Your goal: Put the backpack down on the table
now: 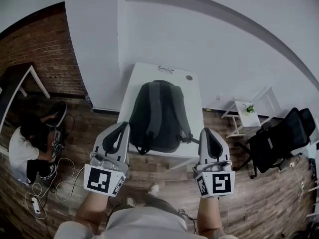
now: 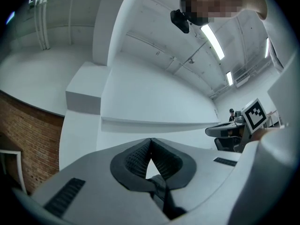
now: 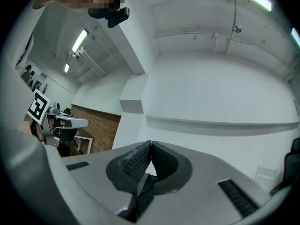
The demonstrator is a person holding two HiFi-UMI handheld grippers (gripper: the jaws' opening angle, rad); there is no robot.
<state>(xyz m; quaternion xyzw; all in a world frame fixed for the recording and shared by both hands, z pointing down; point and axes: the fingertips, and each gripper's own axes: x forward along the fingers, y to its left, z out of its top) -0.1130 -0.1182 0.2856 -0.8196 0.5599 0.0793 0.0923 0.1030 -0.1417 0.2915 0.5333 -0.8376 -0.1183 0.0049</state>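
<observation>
Backpack (image 1: 159, 116): dark grey, lying flat on the white worktop (image 1: 130, 91) with its shoulder straps facing up. It sits in the middle, with its near end close to the near edge.
Left gripper (image 1: 123, 126): jaws pressed together with nothing between them. It is held just off the near-left corner of the backpack and is not touching it.
Right gripper (image 1: 206, 131): jaws also together and empty. It hangs by the near-right corner of the worktop, apart from the backpack.
Gripper aim: both gripper views look over the closed tips at white wall and ceiling lights, not at the worktop.
Height over worktop: hard to judge from the steep head view, but both grippers appear to be in the air rather than resting on anything.
Far edge of worktop: a pair of glasses (image 1: 166, 69) lies there, with a small round object (image 1: 189, 77) to its right, too small to identify.
Left of scene: a person (image 1: 25, 146) sits low on the wooden floor (image 1: 259, 203). Cables and a power strip (image 1: 35, 204) trail nearby, in front of a brick wall (image 1: 47, 54).
Right of scene: a small white side table (image 1: 239, 114) carries a potted plant (image 1: 249, 108). A black office chair (image 1: 279, 138) stands nearer.
</observation>
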